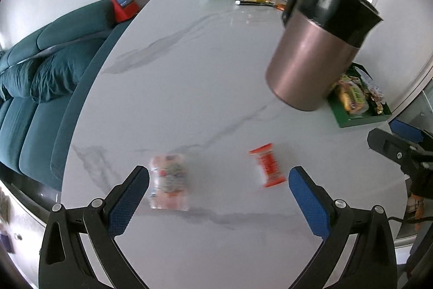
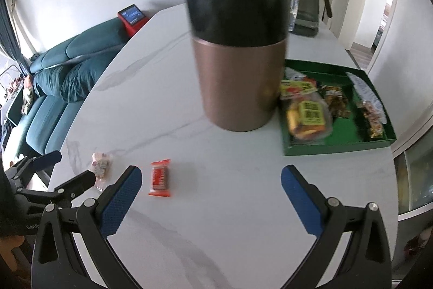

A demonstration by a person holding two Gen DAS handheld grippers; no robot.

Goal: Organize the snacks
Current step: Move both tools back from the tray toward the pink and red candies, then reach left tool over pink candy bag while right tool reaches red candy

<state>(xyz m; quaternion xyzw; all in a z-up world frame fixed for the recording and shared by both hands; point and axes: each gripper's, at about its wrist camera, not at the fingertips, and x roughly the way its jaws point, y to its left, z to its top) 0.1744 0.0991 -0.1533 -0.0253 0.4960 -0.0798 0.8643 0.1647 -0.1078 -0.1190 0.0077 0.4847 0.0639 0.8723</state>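
While both grippers hang wide apart and hold nothing, two snacks lie loose on the marble table (image 2: pixel 230 207).

Left gripper (image 1: pixel 218 178) hovers over the pale packet (image 1: pixel 170 182); right gripper (image 2: pixel 211 178) sits near the red packet (image 2: pixel 160 178); canister (image 2: pixel 238 50) beside green tray (image 2: pixel 338 146); teal sofa (image 1: pixel 40 77) behind.

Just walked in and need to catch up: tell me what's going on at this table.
A person holds two grippers, both open and empty. The left gripper hovers over a pale snack packet and an orange snack packet lying loose on the marble table. The right gripper faces a copper canister. A green tray already holds several snacks.
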